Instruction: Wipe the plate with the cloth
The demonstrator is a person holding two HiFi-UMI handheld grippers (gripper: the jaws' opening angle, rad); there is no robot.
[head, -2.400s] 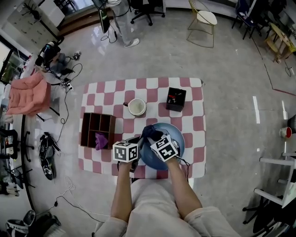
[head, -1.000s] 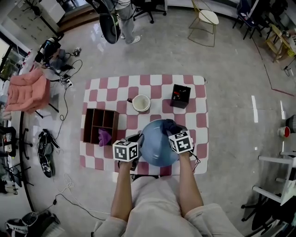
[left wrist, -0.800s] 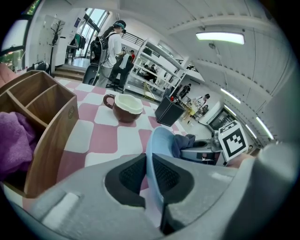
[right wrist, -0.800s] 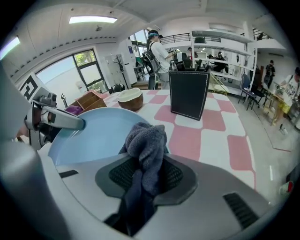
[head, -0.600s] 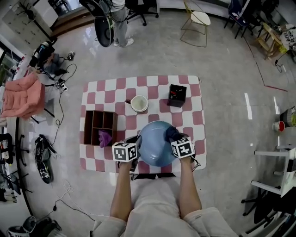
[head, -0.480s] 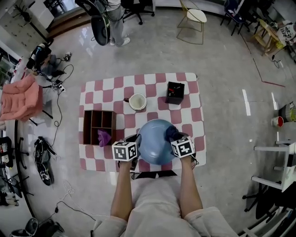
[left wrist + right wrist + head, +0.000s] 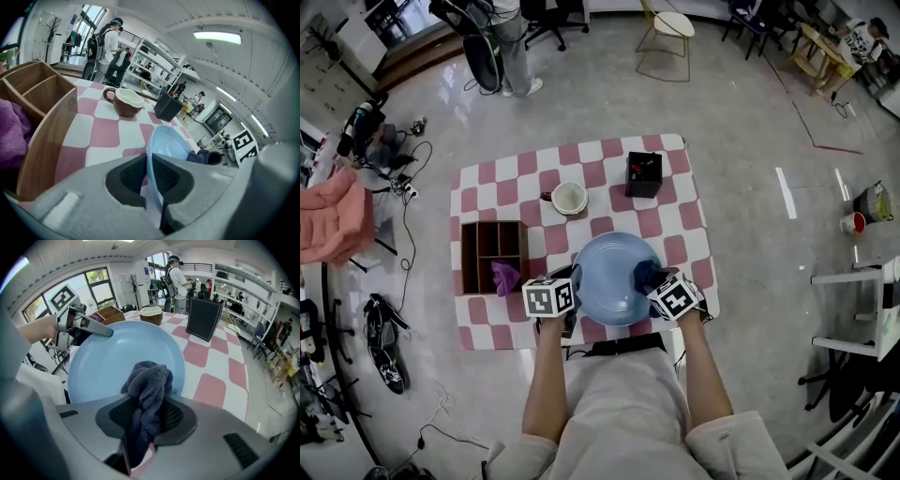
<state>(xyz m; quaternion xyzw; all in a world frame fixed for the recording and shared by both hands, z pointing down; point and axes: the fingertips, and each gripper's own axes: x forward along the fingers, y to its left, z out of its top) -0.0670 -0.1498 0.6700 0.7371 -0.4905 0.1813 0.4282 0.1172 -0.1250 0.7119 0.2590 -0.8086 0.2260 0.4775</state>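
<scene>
Close to my body, my left claw (image 7: 149, 180) is clamped on the near-left rim of the plate (image 7: 614, 277), which sits over the near side of the checked table (image 7: 487, 183). My right claw (image 7: 140, 420) grips the dark cloth (image 7: 149, 380), bunched against the plate's right edge. Left of the plate stands a wooden tray (image 7: 492, 246) with a purple rag (image 7: 504, 277) in its near-right compartment. Farther off sit a mug (image 7: 569, 198) and a black box (image 7: 644, 174), apart from each other.

Purple cloth (image 7: 11, 137) cut off at edge (left side), black box (image 7: 644, 174) contents indistinct
</scene>
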